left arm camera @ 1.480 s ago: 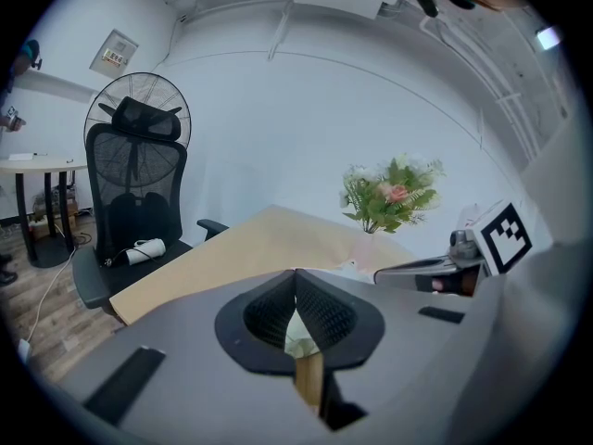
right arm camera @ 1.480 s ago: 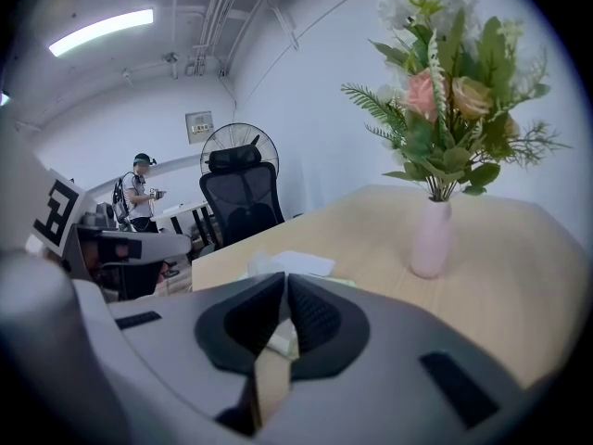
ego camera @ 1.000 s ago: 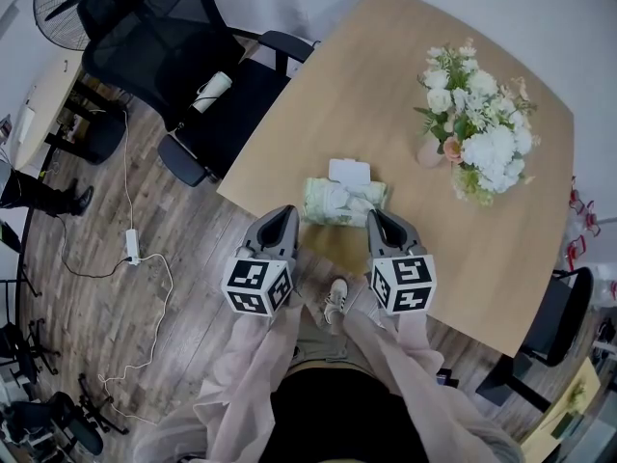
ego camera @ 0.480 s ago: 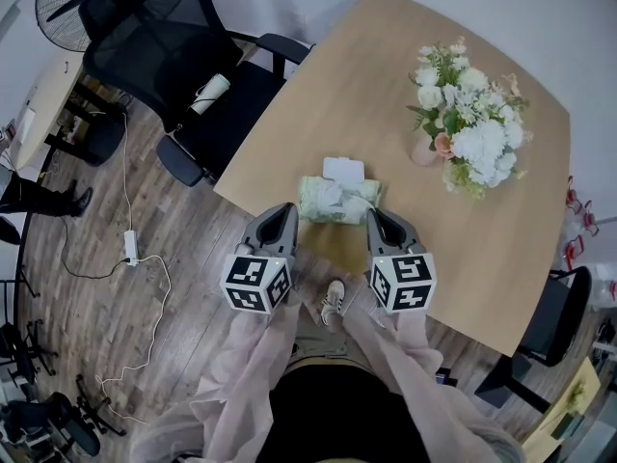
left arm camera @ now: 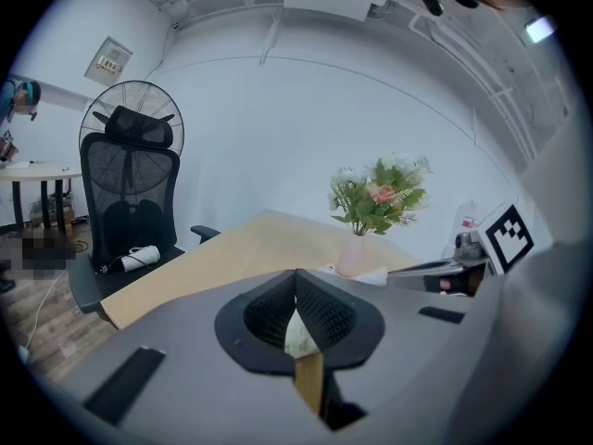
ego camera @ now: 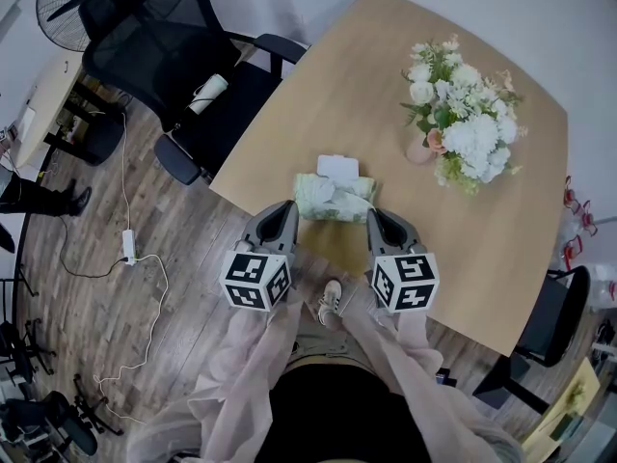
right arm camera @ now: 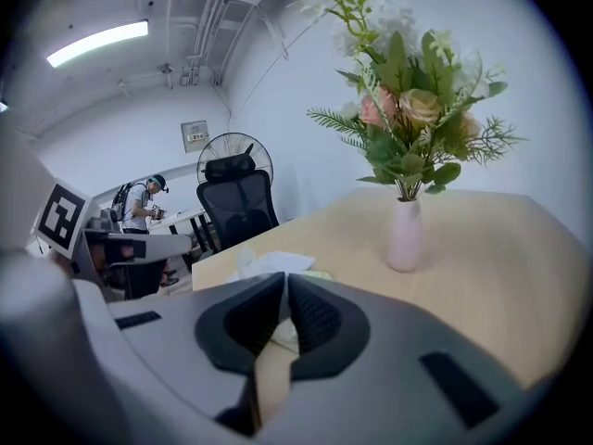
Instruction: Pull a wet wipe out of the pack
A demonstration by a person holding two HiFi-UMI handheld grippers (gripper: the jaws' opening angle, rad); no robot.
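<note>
Pack (ego camera: 335, 199) lies flat on the table (ego camera: 482, 249), near the edge closest to the person, so both tools can reach it. The lid (ego camera: 337, 168) is flipped open away from the person, which leaves the opening facing up. The white crumple on top looks like a wipe (ego camera: 323, 192) already poking out, but it's too small to be sure.

Left gripper (ego camera: 287, 207) and right gripper (ego camera: 374, 215) sit just short of the pack, one off each near corner, both angled slightly down at it. Neither touches it.

Left gripper view: jaws closed tip to tip and nothing clamped, with the pack (left arm camera: 298, 334) visible just past them. Right gripper view: same, jaws together and empty, lid and pack (right arm camera: 278, 265) right ahead.

My read is a pre-grasp pose. The flanking makes sense if one tool pins the pack while the other pinches the wipe and pulls up. Both need to open first. The pack is light, so without a pin it probably lifts with the wipe. Vase (ego camera: 421, 149) is well clear.
</note>
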